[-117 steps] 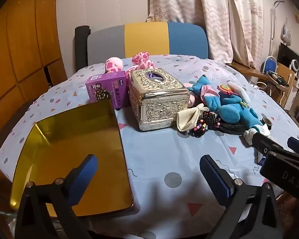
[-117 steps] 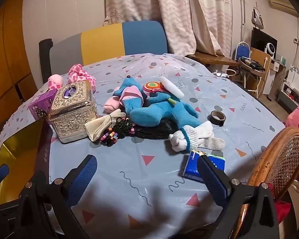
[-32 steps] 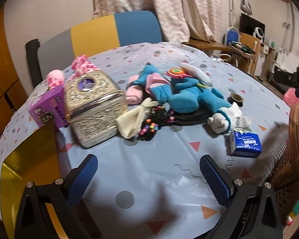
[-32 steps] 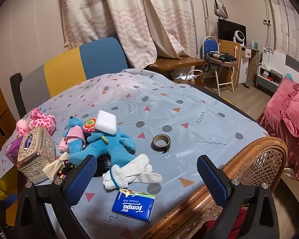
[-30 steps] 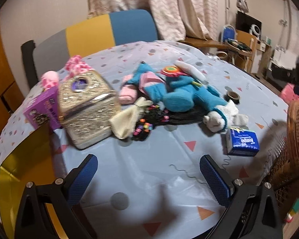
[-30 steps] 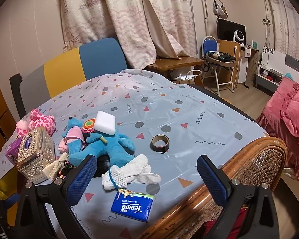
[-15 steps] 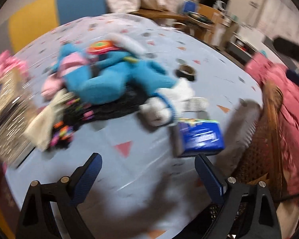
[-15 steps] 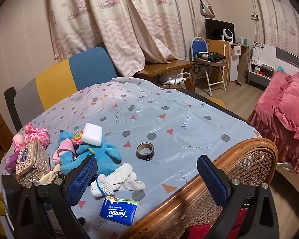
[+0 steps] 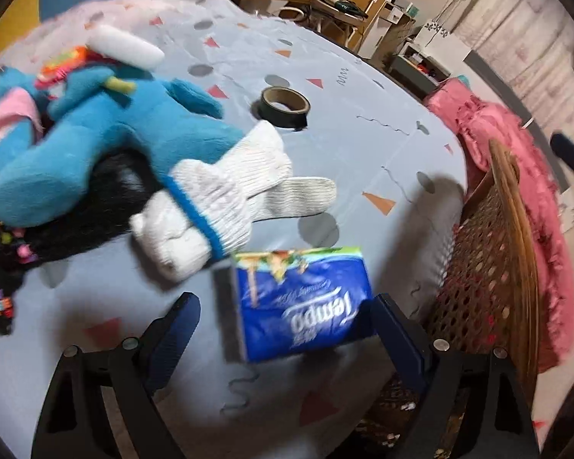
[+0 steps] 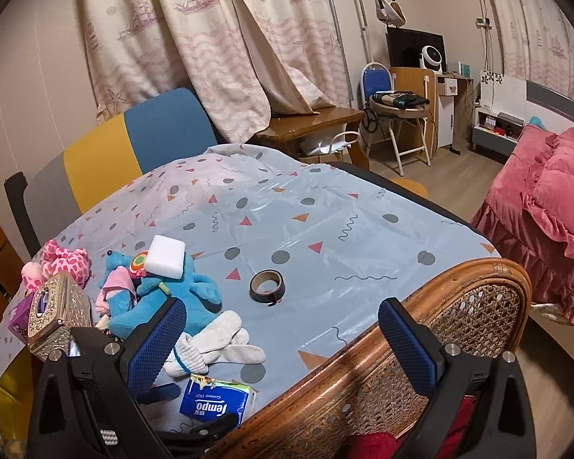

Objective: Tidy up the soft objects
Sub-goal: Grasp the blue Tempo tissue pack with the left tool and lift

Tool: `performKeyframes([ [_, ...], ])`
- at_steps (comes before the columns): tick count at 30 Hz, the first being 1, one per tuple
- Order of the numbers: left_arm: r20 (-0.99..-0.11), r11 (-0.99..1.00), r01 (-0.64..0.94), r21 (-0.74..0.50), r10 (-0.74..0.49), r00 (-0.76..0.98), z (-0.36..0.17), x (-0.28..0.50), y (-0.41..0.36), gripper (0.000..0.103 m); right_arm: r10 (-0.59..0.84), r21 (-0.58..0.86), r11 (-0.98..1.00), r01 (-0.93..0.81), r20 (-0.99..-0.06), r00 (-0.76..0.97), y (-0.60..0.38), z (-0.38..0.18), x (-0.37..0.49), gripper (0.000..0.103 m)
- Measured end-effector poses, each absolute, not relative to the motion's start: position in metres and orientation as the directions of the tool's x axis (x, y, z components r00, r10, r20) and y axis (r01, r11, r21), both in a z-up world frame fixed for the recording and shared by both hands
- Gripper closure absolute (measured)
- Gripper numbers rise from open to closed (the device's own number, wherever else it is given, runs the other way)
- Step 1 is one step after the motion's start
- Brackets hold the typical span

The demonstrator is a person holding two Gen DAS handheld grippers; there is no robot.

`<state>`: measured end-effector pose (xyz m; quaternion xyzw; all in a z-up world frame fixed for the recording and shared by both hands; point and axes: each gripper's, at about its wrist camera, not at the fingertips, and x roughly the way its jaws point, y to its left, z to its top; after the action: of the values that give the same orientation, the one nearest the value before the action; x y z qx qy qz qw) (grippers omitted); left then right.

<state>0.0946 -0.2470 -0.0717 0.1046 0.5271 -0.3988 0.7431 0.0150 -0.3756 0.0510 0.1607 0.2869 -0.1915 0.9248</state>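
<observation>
A blue Tempo tissue pack (image 9: 302, 306) lies flat on the tablecloth near the table's front edge. My left gripper (image 9: 285, 329) points steeply down over it, open, one finger on each side; its right pad is close to the pack and its left pad stands clear of it. In the right wrist view the same pack (image 10: 216, 401) shows at the bottom with the left gripper's black frame around it. White knit gloves (image 9: 225, 195) and a blue plush toy (image 9: 107, 134) lie just beyond. My right gripper (image 10: 281, 344) is open and empty above the chair back.
A rattan chair back (image 10: 363, 382) stands against the table's near edge. A tape roll (image 10: 267, 287), a white sponge (image 10: 166, 252), a pink plush (image 10: 63, 256), an ornate silver box (image 10: 57, 313) and a gold tray (image 10: 7, 394) share the table. A pink quilt (image 10: 547, 199) is at the right.
My left gripper swung right and tipped down from the middle of the table to over the tissue pack, its jaws a little narrower. The right gripper drifted slightly.
</observation>
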Motion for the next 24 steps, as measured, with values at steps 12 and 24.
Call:
performKeyframes([
  [12,-0.897,0.638,0.766,-0.082,-0.381,0.222,-0.083,0.083,-0.278,0.029,-0.252,0.179,0.878,0.443,-0.614,0.748,-0.375,0.045,0.024,0.0],
  [24,-0.855,0.761,0.648,-0.046,-0.366,0.369,-0.082,0.077,-0.152,0.029,-0.13,0.229,0.87,0.436,-0.747,0.652,-0.395,0.033,0.079,0.001],
])
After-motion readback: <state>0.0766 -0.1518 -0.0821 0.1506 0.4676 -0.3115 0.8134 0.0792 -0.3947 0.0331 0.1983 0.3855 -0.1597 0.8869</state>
